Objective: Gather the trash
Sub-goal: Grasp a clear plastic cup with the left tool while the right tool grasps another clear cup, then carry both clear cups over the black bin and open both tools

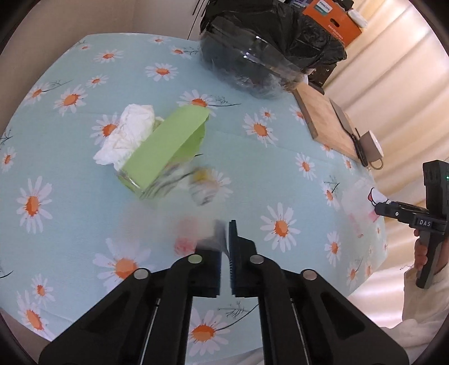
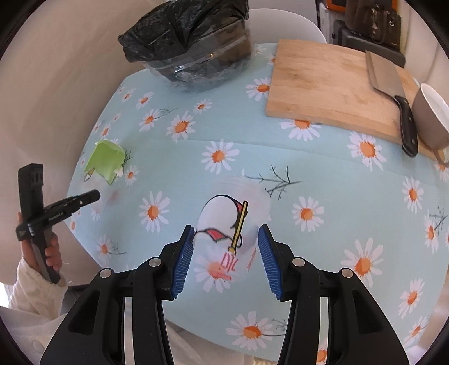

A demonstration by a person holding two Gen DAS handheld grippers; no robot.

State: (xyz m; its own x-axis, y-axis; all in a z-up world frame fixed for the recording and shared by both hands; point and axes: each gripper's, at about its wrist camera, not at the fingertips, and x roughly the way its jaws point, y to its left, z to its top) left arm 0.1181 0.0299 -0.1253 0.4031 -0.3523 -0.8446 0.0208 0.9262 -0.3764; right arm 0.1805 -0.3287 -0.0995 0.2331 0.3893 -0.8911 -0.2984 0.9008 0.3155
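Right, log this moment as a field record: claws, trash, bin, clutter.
left claw: shut on a blurred clear wrapper, above the table
right claw: open, straddling the printed clear bag lying on the table
bin: black-lined, at the table's far edge
other trash: white tissue against the green box
clutter: cutting board with cleaver; mug

— Table coverings?
— Tablecloth: matt, daisy-printed. Cutting board: pale wood, smooth.
— Near its far edge?
— Bin liner: glossy black crinkled plastic. Cleaver: dull metal blade. Tissue: white crumpled paper.
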